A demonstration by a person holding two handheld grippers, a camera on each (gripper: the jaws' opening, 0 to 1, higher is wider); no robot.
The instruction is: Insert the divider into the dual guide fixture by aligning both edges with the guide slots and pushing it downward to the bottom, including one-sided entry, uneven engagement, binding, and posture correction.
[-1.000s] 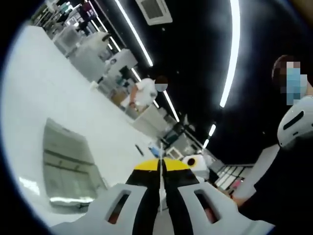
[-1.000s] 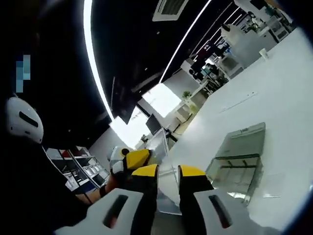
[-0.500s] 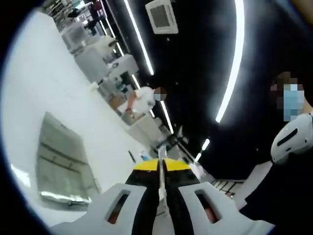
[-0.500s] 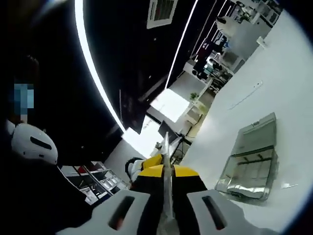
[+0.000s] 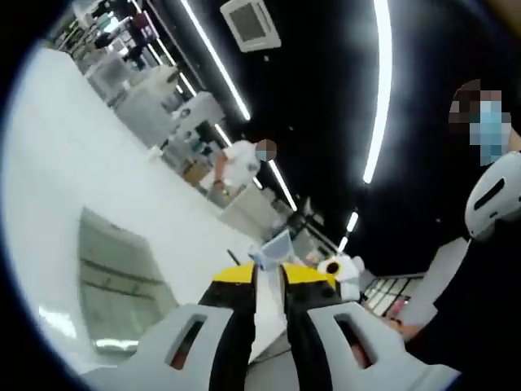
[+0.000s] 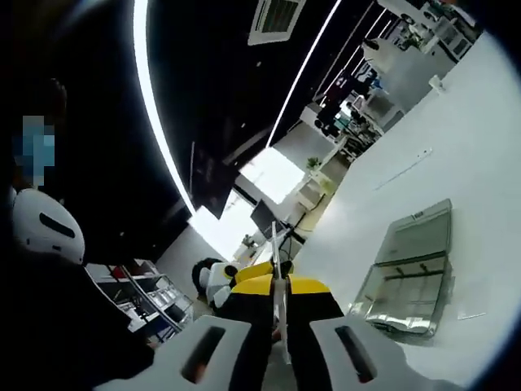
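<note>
1. The thin, clear plastic divider sheet [image 6: 278,269] is held up in the air between the two grippers, well above the white table [image 6: 480,147]. It has not yet reached its slots.
2. The right gripper [image 6: 279,287], with yellow-tipped black jaws in white housings, has its jaws closed tight on one edge of the divider. In the right gripper view the sheet shows edge-on as a pale line rising from between the jaw tips.
3. The left gripper [image 5: 269,275], of the same make, has its jaws a little apart with a narrow gap between the tips. The clear sheet lies in and beyond that gap, its far corner lifting past the tips. I cannot tell whether the pads actually press on it.
4. Gripping opposite edges probably serves to keep the sheet flat and square, so both edges can meet the guide slots together rather than one side entering first.
5. The clear, box-like dual guide fixture [image 6: 407,273] rests on the table, off to the right in the right gripper view. It also shows at [image 5: 122,285] in the left gripper view, well apart from the divider.
6. By my judgement the task is early: the carry and alignment over the fixture remain, then the downward push.
</note>
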